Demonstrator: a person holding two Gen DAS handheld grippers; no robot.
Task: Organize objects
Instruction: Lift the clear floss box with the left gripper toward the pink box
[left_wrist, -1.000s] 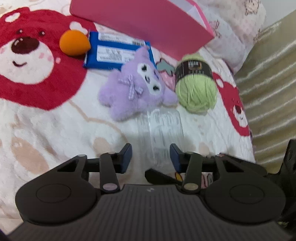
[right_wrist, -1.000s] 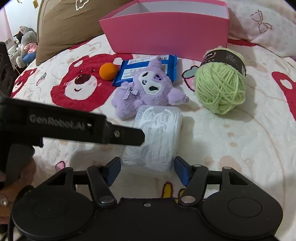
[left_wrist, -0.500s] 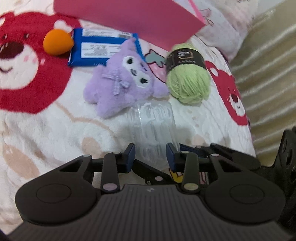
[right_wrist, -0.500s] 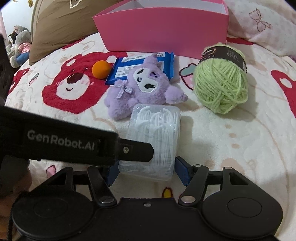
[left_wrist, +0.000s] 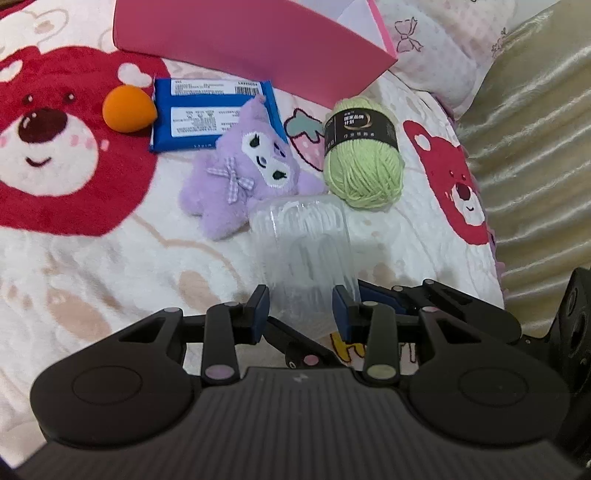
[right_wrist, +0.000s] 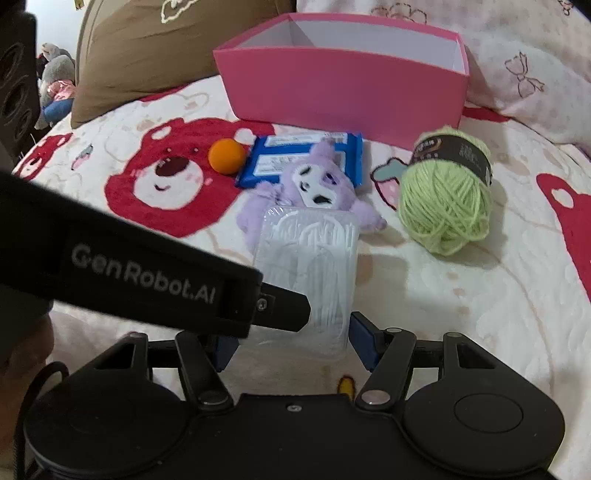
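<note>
Clear floss-pick box (right_wrist: 308, 273) had just lifted off blanket (right_wrist: 461, 295), pinched by both left gripper (left_wrist: 300, 309) and right gripper (right_wrist: 291, 341), near blanket's front edge. Pink box (right_wrist: 343, 88) at back edge likely next.

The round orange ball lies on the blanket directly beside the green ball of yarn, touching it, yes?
No. The round orange ball lies beside the flat blue packet, far from the green ball of yarn; a purple plush toy sits between them. The right wrist view shows this; it is on the blanket.
</note>
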